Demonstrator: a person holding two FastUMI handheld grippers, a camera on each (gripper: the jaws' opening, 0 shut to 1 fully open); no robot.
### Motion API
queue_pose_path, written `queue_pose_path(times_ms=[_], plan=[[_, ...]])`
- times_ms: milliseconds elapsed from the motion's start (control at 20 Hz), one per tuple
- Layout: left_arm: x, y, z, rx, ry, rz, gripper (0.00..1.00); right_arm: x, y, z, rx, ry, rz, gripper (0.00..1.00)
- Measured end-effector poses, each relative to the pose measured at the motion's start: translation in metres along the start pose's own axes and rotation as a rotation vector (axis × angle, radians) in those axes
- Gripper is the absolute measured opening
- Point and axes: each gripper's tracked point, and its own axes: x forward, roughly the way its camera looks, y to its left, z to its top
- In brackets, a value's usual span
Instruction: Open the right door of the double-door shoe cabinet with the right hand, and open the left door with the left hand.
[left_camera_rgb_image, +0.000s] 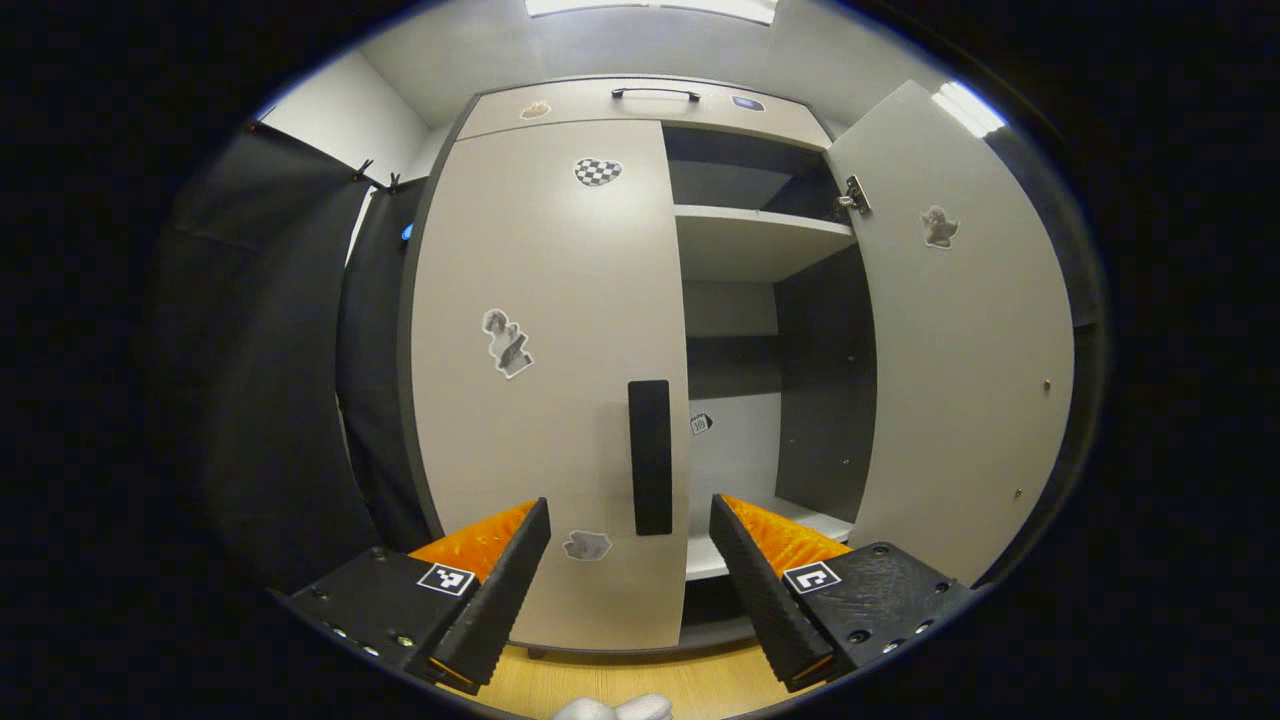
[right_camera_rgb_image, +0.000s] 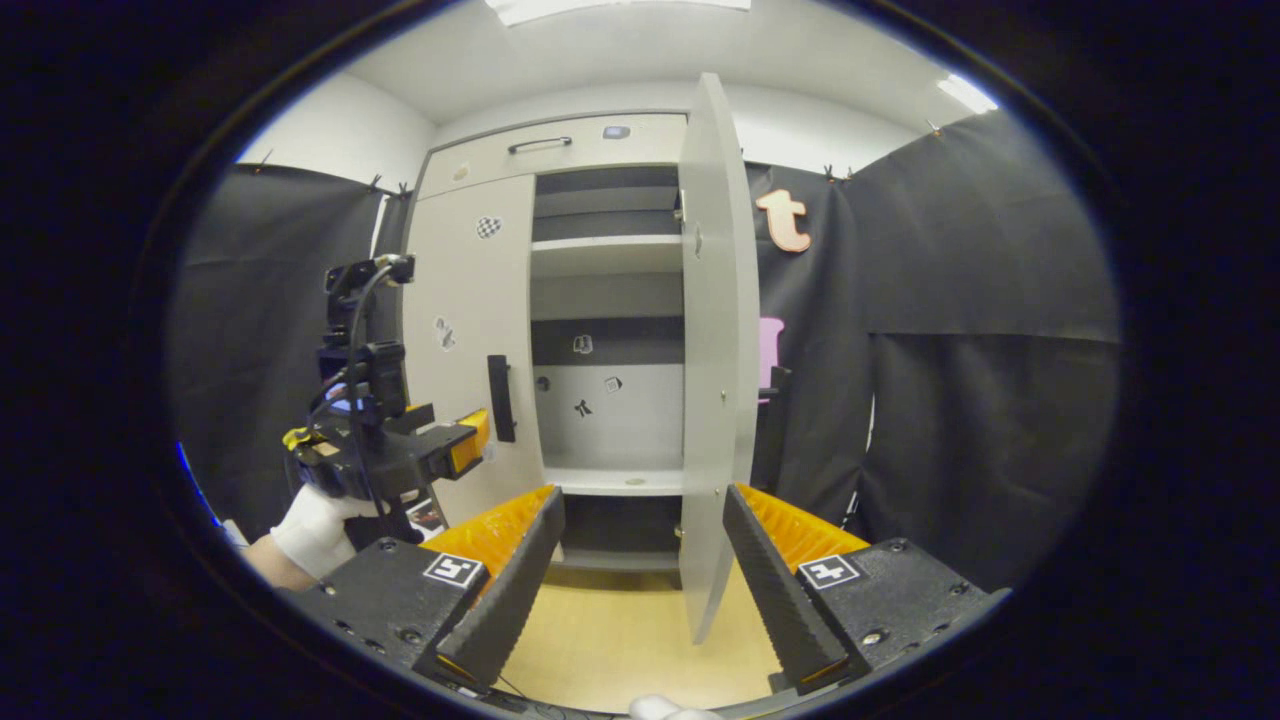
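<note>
Your left gripper (left_camera_rgb_image: 630, 560): spread, facing closed left door (left_camera_rgb_image: 545, 380), handle (left_camera_rgb_image: 650, 457) at 12 | your right gripper (right_camera_rgb_image: 640, 560): spread, right door (right_camera_rgb_image: 715, 350) swung open at 12 | shelves (right_camera_rgb_image: 605, 243) bare; right gripper view shows your gloved hand (right_camera_rgb_image: 315, 530) at 9

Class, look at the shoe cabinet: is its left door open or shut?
Shut. The left door lies flat across its half, while the right door is swung out, showing shelves.
</note>
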Motion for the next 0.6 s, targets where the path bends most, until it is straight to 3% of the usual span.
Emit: queue_pose_path(times_ms=[350, 600], plan=[[0.065, -0.005, -0.002, -0.022, 0.003, 0.006, 0.96, 0.002, -0.012, 0.0, -0.015, 0.01, -0.051, 0.99], [0.084, -0.005, -0.01, -0.018, 0.017, 0.014, 0.95, 0.005, -0.012, 0.0, -0.018, 0.02, -0.054, 1.0]])
